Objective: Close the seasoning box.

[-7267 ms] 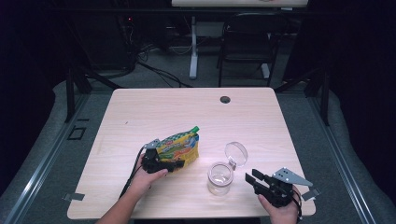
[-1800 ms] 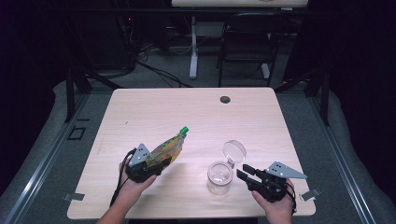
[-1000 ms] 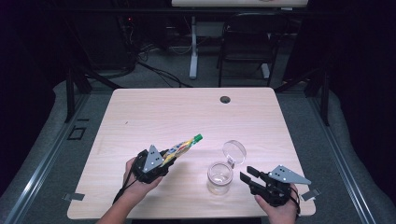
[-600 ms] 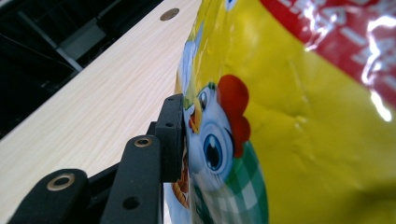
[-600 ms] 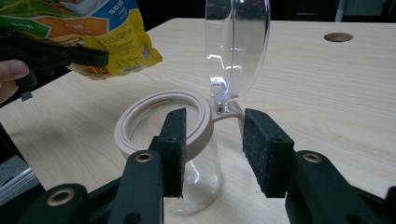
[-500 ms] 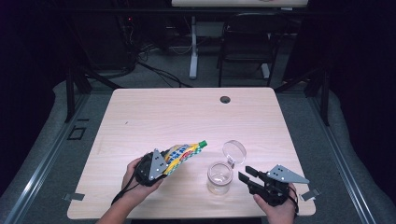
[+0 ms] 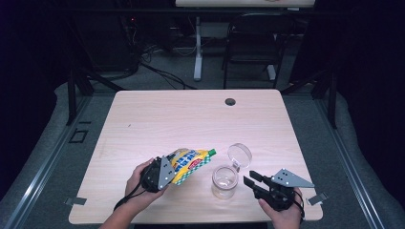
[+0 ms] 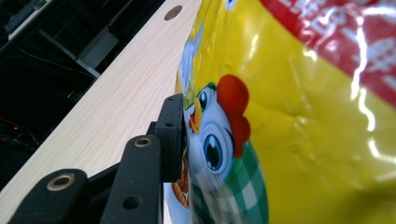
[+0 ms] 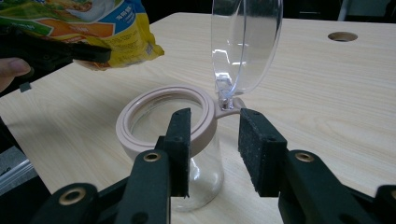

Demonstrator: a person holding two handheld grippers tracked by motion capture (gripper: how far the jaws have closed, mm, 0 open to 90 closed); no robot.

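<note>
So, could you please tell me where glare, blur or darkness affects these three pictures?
High view: the table is evenly lit and the room behind is nearly black. Left gripper view: the pouch sits so close that its print is soft, with white glare streaks at the right. Right gripper view: the jar is sharp, its clear lid catching faint reflections.
</note>
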